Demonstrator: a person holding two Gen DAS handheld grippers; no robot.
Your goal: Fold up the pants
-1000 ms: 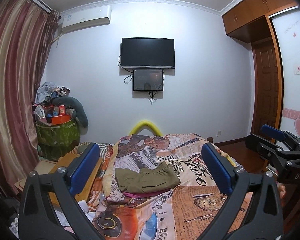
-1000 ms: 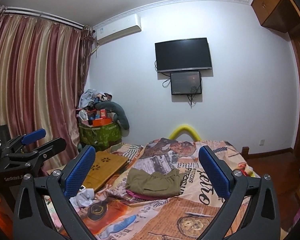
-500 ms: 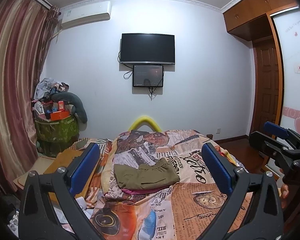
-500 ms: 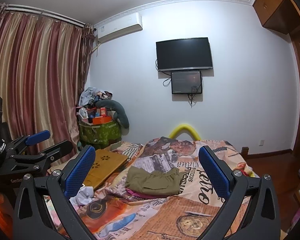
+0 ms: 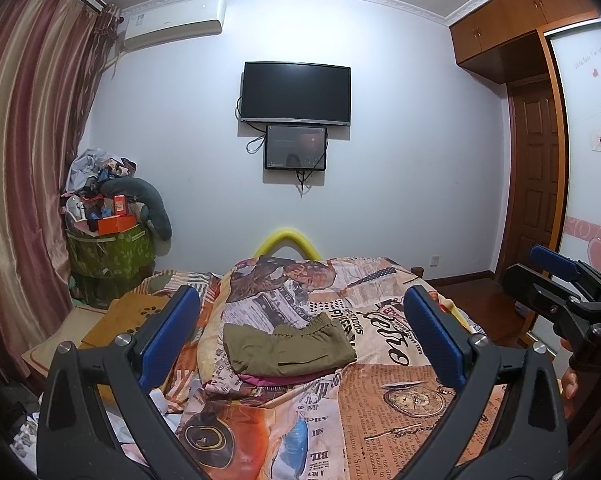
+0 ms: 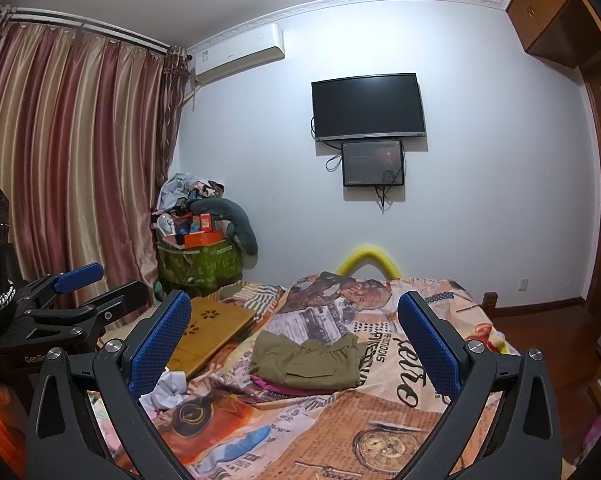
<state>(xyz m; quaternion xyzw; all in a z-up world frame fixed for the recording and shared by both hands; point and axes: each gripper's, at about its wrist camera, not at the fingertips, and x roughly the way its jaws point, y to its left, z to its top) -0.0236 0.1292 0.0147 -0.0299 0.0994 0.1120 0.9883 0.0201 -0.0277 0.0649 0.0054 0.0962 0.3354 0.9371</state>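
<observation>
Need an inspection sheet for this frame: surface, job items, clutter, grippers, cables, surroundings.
Surface: bed with newspaper-print cover, rumpled at its left edge.
Job's things: olive pants, folded compactly, lying on a pink garment mid-bed.
Clutter: wooden lap tray and crumpled white cloth at the bed's left; overfilled green bin in the corner.
Grippers: left gripper open, empty, clear of the pants; right gripper open, empty, likewise clear.
Cables: loose leads hang around the small screen below the TV.
Surroundings: curtains, air conditioner, wardrobe, door.
</observation>
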